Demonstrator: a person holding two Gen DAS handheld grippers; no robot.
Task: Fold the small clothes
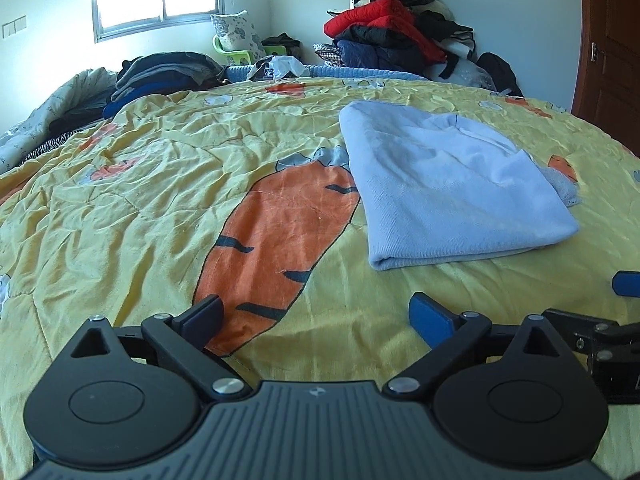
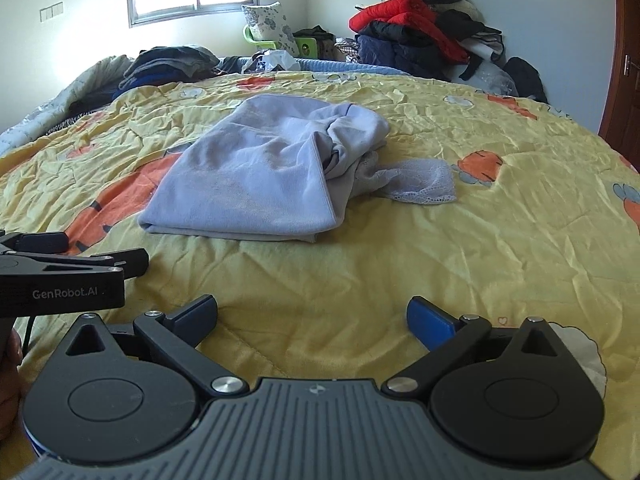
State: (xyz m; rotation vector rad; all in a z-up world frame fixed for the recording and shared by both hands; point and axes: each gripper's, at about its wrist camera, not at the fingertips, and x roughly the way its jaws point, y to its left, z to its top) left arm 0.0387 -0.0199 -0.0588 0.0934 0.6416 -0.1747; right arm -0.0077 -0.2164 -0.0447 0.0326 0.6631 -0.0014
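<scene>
A pale blue garment [image 1: 448, 184] lies folded on the yellow carrot-print quilt [image 1: 160, 208], ahead and to the right in the left wrist view. In the right wrist view the same garment [image 2: 256, 176] lies ahead and left, with a lacy edge [image 2: 420, 184] sticking out on its right side. My left gripper [image 1: 316, 316] is open over bare quilt, short of the garment, nothing between its fingers. My right gripper [image 2: 312, 316] is also open over the quilt, empty. The left gripper [image 2: 102, 254] shows at the left edge of the right wrist view.
A heap of red, black and navy clothes [image 1: 396, 36] is piled at the far right against the wall. Dark folded clothes [image 1: 168, 72] sit at the far left of the bed. A wooden door [image 1: 612, 40] stands at the right. A window [image 1: 160, 4] is at the back.
</scene>
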